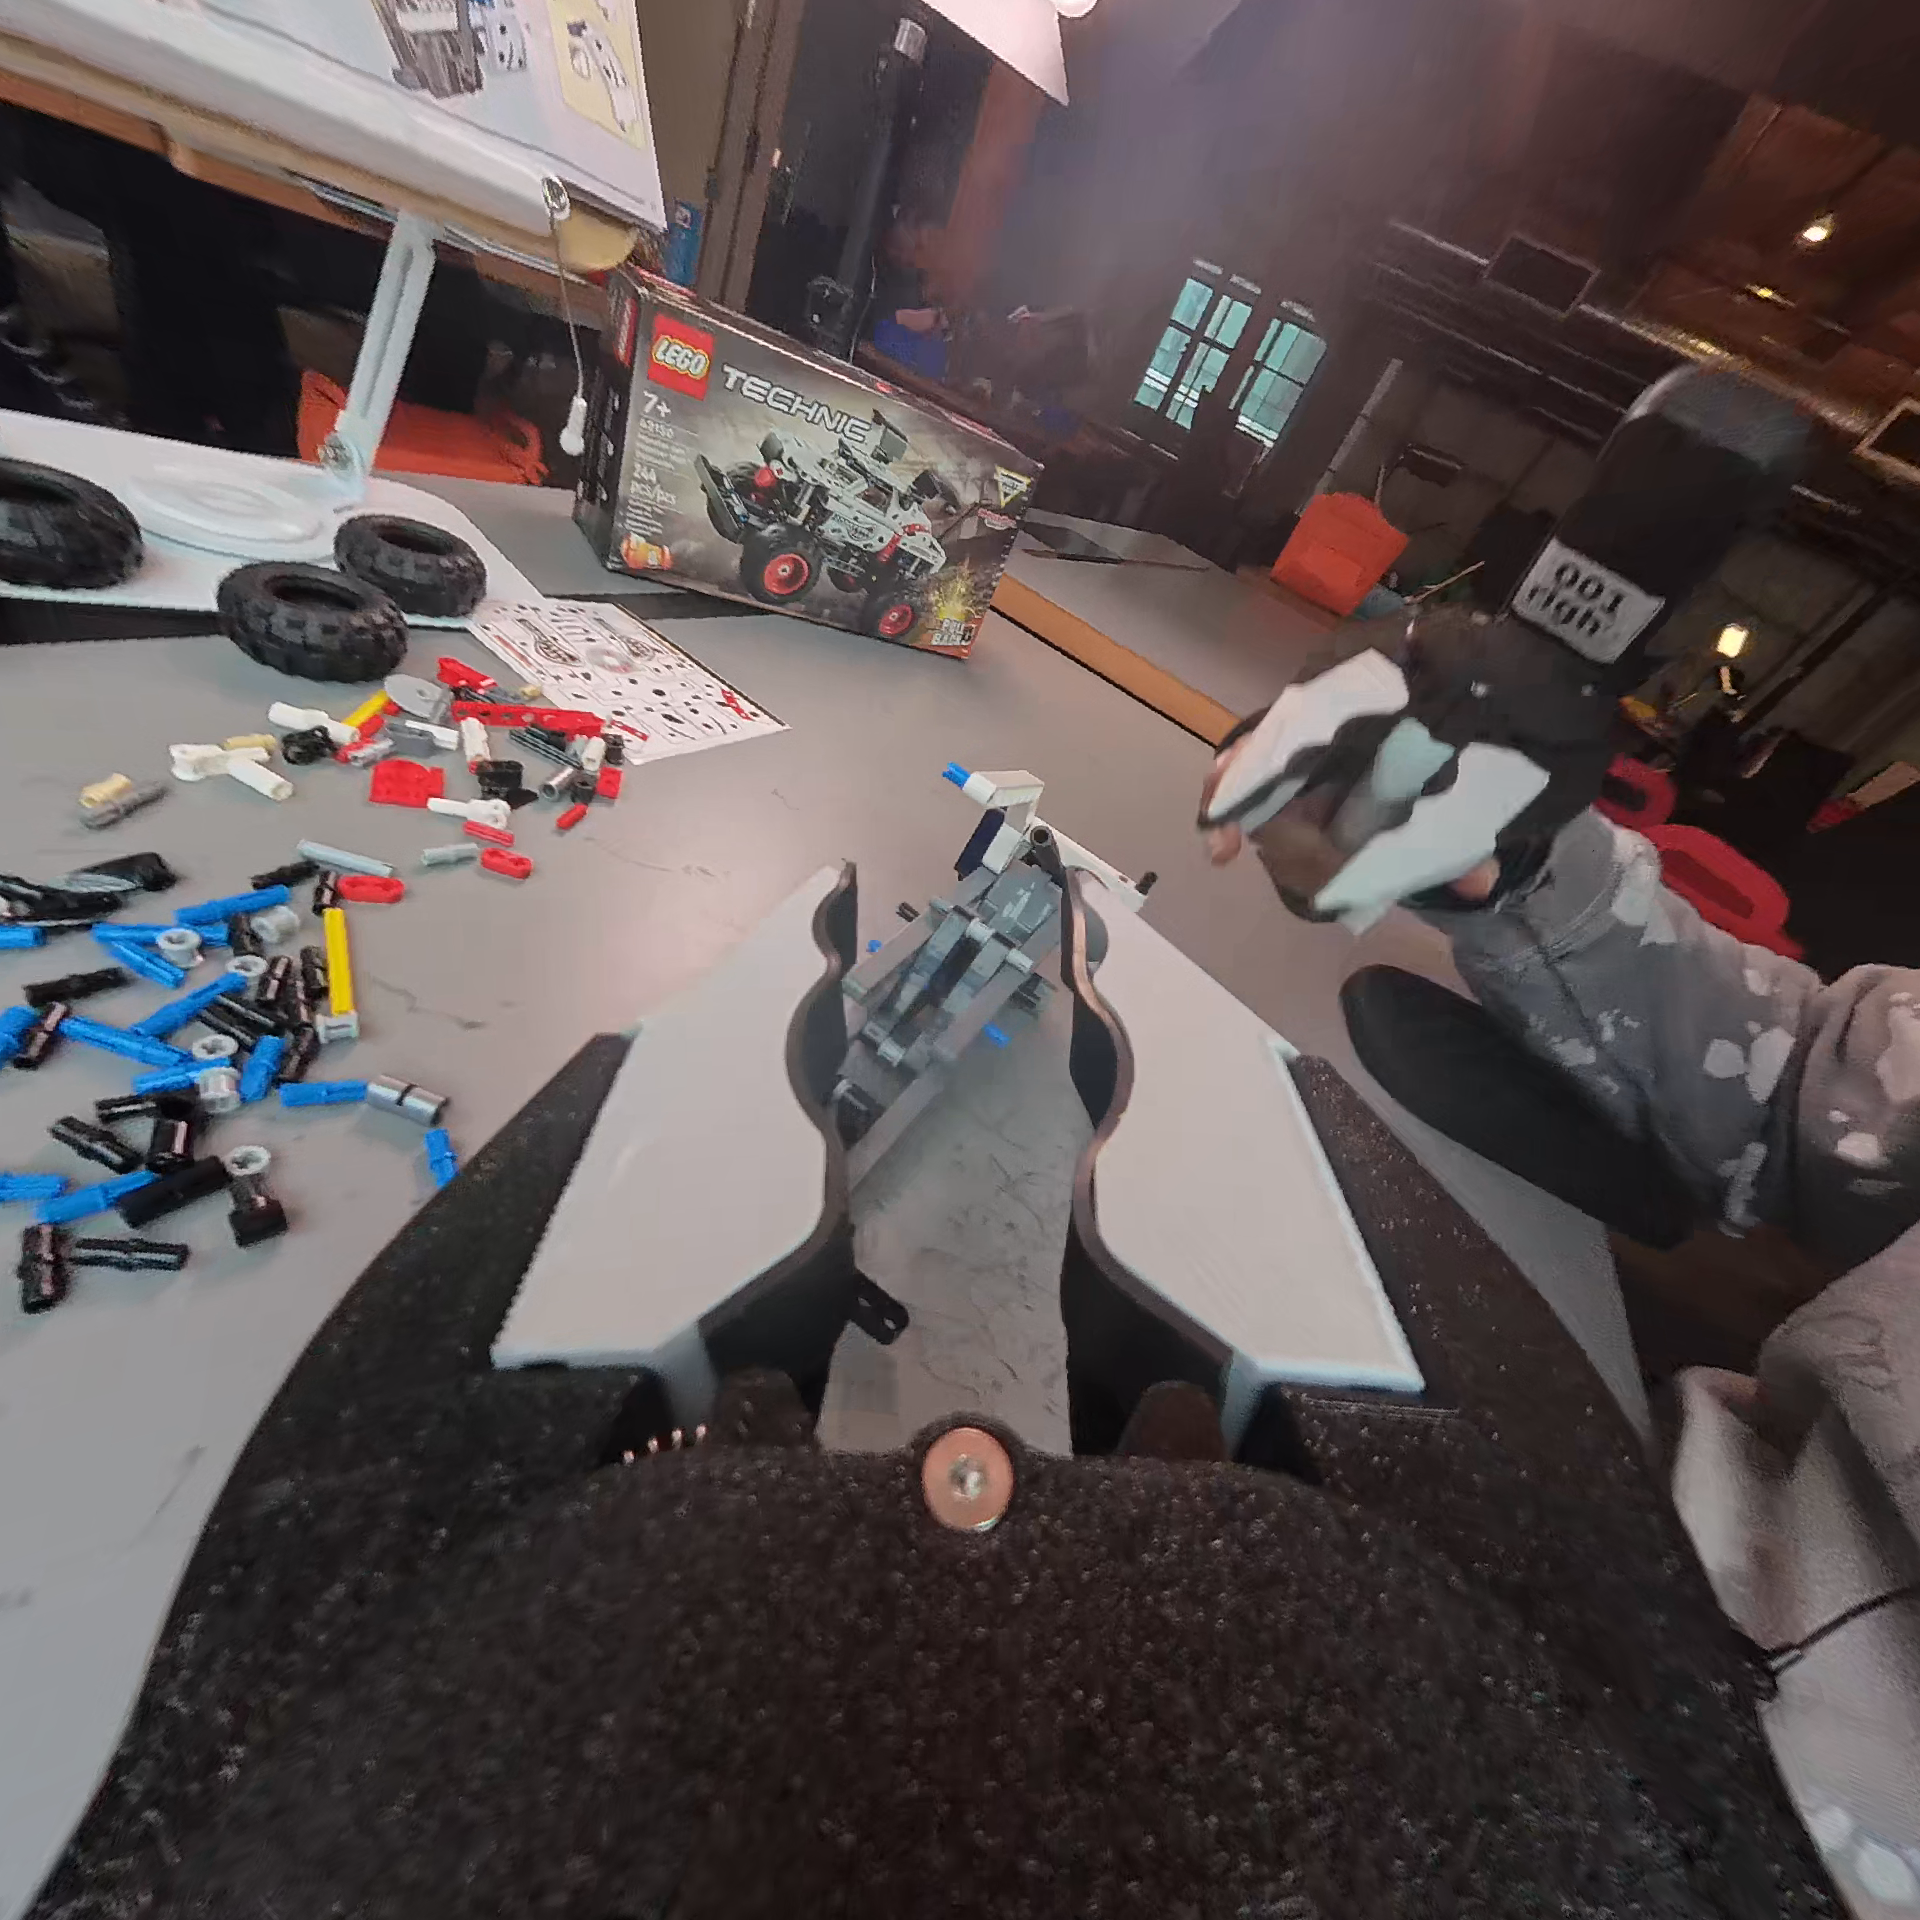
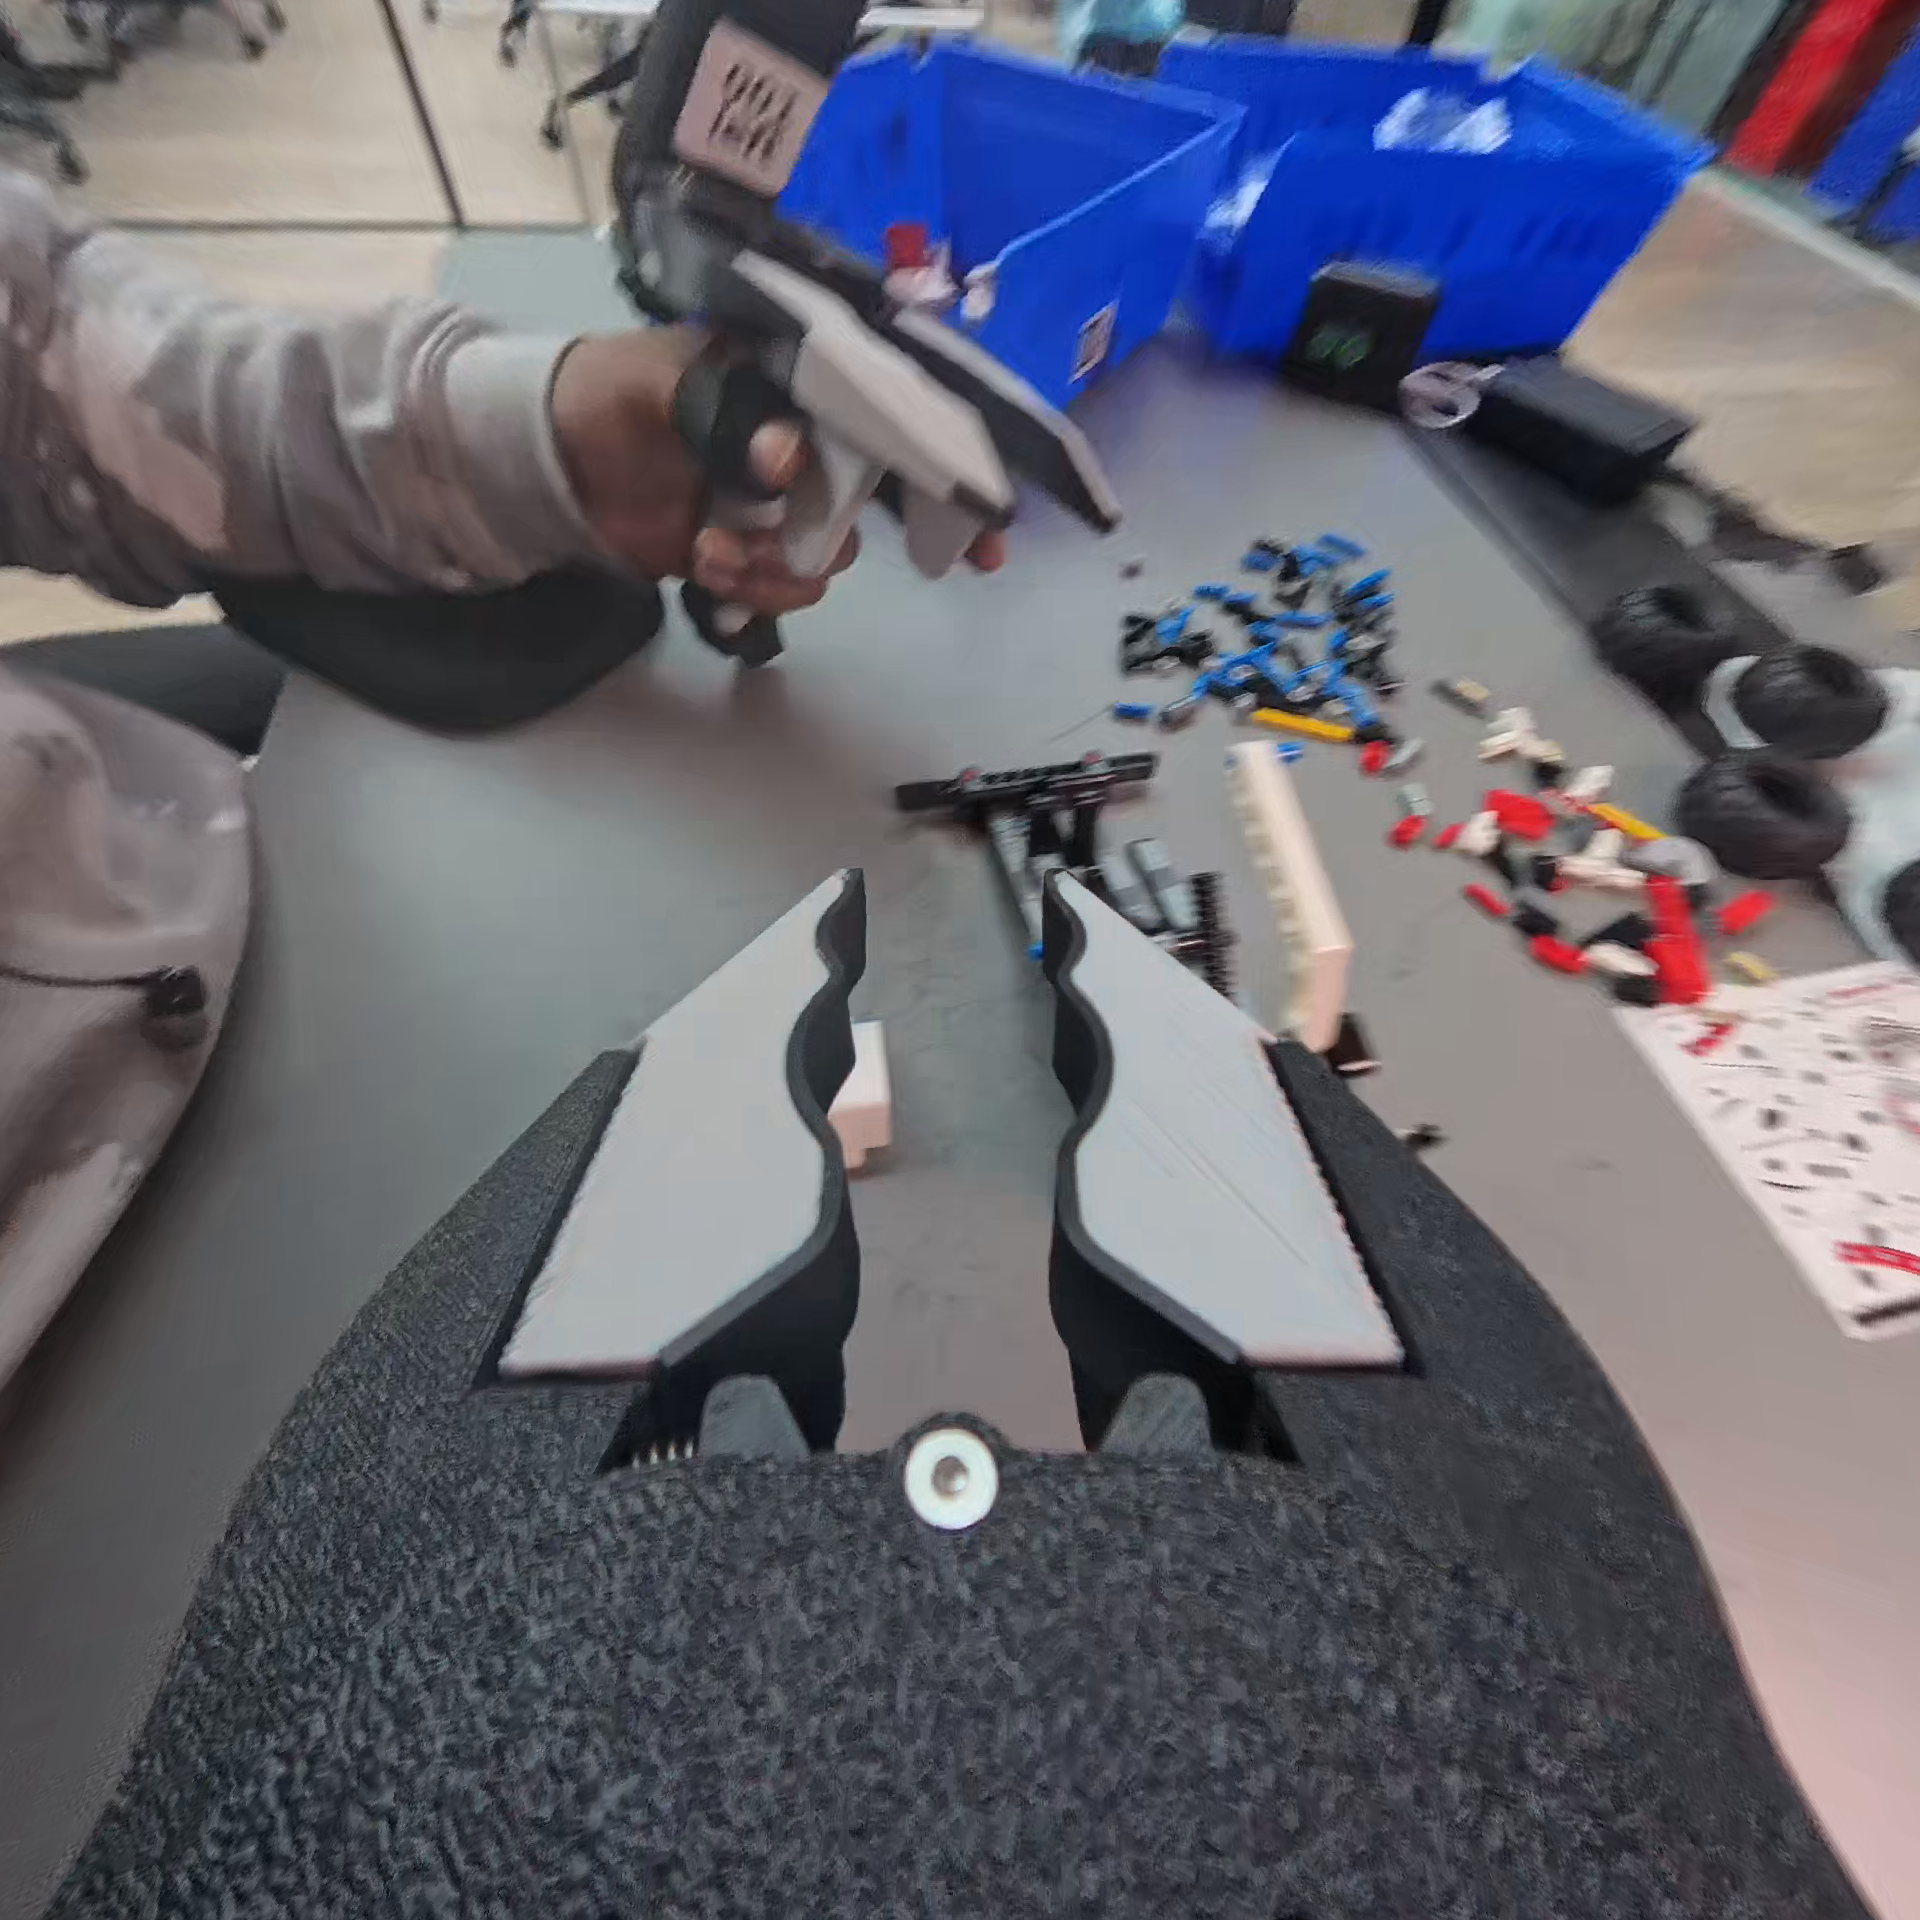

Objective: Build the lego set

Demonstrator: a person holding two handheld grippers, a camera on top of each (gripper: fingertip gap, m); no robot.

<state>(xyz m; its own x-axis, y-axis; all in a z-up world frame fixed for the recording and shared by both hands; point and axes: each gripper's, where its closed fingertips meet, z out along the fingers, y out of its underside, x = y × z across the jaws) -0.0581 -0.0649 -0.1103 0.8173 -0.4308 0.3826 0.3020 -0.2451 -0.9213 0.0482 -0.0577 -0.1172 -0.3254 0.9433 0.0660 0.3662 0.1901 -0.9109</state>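
While the half-built chassis (image 1: 961,971) lies on the grey table (image 1: 727,831) pointing long-ways away, right in front of the left gripper (image 1: 956,894), whose jaws are open and empty, the right gripper (image 2: 951,883), also open and empty, looks farther off.

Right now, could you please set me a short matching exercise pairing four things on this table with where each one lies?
Things:
1. grey chassis
2. set box
3. sticker sheet
4. blue and black pins

Places:
A. standing at the far side of the table
B. flat, just past the red and white parts
C. between the fingers of the open left hand-held gripper
D. scattered on the near left

Pairs: 1-C, 2-A, 3-B, 4-D
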